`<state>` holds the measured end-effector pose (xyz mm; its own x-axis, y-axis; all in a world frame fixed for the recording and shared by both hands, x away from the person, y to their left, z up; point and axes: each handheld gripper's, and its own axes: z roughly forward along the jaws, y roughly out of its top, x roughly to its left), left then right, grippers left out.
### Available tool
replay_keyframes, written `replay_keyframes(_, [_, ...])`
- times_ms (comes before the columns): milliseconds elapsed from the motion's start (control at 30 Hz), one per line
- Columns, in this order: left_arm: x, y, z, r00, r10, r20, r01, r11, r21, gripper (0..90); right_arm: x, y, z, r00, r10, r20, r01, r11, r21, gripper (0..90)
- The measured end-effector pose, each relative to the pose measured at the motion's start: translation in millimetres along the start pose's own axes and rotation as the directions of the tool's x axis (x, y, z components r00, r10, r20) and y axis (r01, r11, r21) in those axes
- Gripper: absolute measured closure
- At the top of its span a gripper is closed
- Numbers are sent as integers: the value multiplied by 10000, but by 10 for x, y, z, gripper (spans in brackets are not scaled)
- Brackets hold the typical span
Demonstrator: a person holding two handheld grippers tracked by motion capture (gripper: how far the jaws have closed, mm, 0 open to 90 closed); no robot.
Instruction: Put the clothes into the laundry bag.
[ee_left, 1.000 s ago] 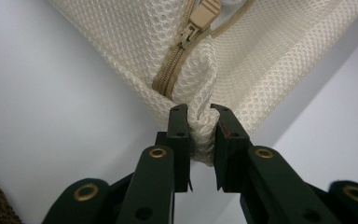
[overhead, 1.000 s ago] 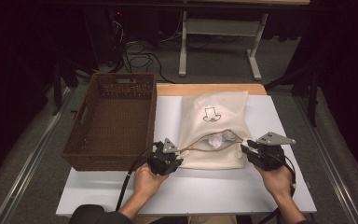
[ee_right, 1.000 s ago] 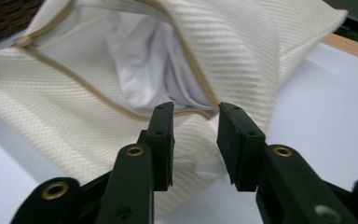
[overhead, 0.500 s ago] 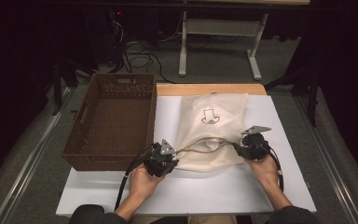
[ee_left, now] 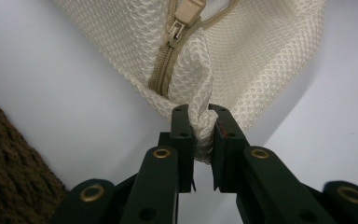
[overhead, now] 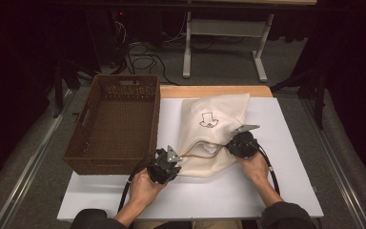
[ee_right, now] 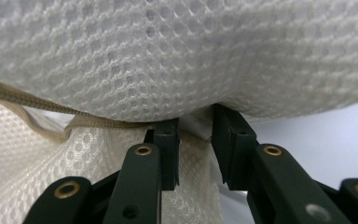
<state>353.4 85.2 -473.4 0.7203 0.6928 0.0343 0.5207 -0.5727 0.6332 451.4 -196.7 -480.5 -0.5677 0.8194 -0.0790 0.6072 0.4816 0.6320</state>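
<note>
A cream mesh bag (overhead: pixel 214 124) with a small printed mark lies on the white table (overhead: pixel 286 181). Its tan zipper (ee_left: pixel 165 70) runs along the near edge, and the pull (ee_left: pixel 179 28) sits close to the left corner. My left gripper (overhead: pixel 179 162) is shut on that bunched corner (ee_left: pixel 200 128). My right gripper (overhead: pixel 229 148) is at the bag's near right side, its tips tucked under a bulging mesh layer (ee_right: pixel 191 60). Its jaws have just been closing. Loose fabric lies between them, and a gap still shows around the right gripper (ee_right: pixel 195 122).
A brown wicker basket (overhead: pixel 116 121) stands on the table left of the bag, close to my left hand. Bare white table lies in front of and right of the bag. Beyond the table are cables and a desk frame on the dark floor.
My right gripper has moved left and down from the table beside the bag onto the bag's near right edge, and its jaws have narrowed. The left gripper has kept its hold and place.
</note>
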Motion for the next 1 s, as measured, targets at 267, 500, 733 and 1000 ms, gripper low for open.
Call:
replay_keyframes(267, [50, -101, 6, 9987, -504, 8, 504, 9983, -282, 784, 60, 22, -24, 9998, -196, -7, 196, 9997, 118, 606])
replay_keyframes(500, [17, -83, 85, 9993, -361, -42, 360, 9991, -223, 744, -42, -185, -216, 9998, 185, 70, -188, 9989, 437, 563])
replay_keyframes(733, [19, -79, 100, 9990, -443, -16, 442, 9986, -274, 717, 58, -215, -277, 9953, -895, -360, 912, 9947, 472, 900])
replay_keyframes(1000, [13, -73, 96, 9988, -484, 28, 485, 9985, -273, 693, -70, -398, -527, 9963, -535, -665, 576, 9964, 620, 895])
